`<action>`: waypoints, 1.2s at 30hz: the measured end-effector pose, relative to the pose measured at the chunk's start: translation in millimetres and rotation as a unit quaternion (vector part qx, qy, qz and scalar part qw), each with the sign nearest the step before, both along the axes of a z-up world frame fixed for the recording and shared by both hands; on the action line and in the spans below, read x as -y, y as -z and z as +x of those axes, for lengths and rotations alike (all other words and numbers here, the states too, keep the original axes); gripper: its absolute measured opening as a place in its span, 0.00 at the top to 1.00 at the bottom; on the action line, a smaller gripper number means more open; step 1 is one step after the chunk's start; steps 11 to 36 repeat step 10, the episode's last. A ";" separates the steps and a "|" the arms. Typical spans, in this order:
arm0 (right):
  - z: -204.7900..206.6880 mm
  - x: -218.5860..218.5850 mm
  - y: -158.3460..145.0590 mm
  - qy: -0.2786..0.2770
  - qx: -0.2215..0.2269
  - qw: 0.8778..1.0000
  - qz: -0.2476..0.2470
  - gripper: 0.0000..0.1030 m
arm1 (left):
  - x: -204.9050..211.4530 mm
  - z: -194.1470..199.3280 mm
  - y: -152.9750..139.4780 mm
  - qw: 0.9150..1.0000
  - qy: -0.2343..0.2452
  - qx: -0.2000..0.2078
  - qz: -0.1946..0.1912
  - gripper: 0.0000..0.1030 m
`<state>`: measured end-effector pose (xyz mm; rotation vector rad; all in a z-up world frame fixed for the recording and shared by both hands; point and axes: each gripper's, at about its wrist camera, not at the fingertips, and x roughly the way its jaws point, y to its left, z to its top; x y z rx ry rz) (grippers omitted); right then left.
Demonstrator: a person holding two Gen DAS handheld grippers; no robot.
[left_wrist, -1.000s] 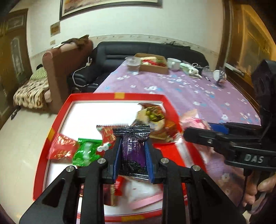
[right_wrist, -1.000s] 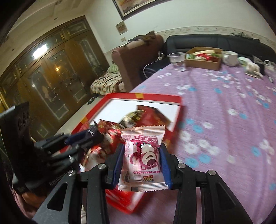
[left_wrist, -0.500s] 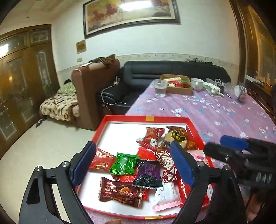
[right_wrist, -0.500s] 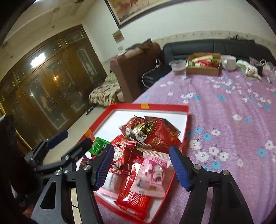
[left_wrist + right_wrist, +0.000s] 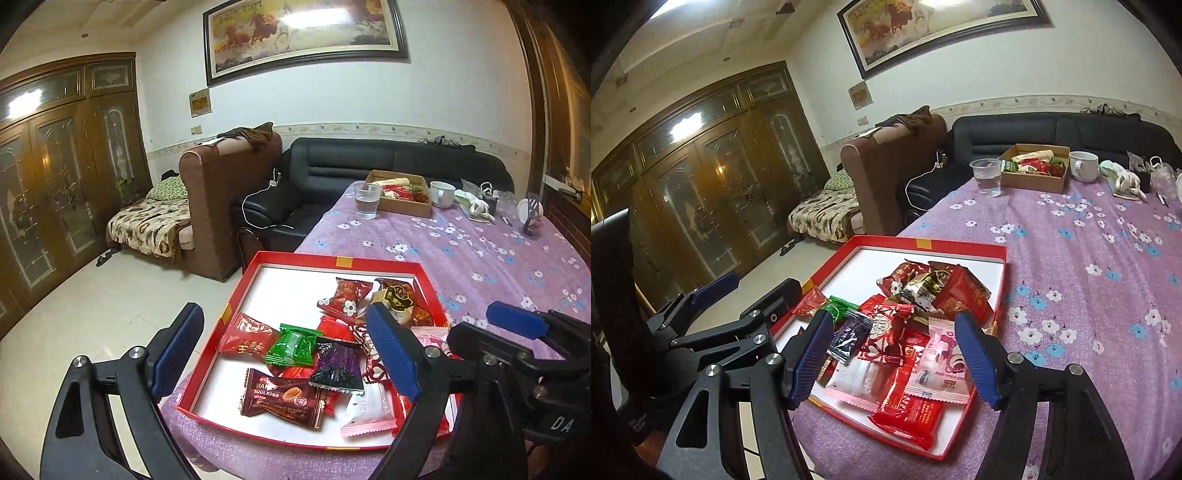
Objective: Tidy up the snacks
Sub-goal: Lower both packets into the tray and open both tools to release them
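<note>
A red shallow box with a white floor sits at the near corner of the purple flowered table; it also shows in the right wrist view. It holds several wrapped snacks: a purple packet, a green one, a brown chocolate bar and a pink cartoon packet. My left gripper is open and empty above the box's near side. My right gripper is open and empty above the box, over its near right part.
At the table's far end stand a clear plastic cup, a brown cardboard box of snacks and a white mug. A black sofa and a brown armchair lie beyond the table. Tiled floor drops off to the left.
Both grippers opened. The left let go of the purple packet and the right let go of the pink packet; both now lie in the red box. Both grippers drew back and up.
</note>
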<state>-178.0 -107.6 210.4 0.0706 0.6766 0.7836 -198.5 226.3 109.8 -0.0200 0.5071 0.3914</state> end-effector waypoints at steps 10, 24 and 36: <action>4.1 0.2 5.4 0.008 -0.014 1.000 0.008 0.32 | 1.7 2.0 4.3 1.000 0.012 0.000 -0.015 0.12; 4.1 0.2 5.4 0.008 -0.014 1.000 0.008 0.32 | 1.7 2.0 4.3 1.000 0.012 0.000 -0.015 0.12; 4.1 0.2 5.4 0.008 -0.014 1.000 0.008 0.32 | 1.7 2.0 4.3 1.000 0.012 0.000 -0.015 0.12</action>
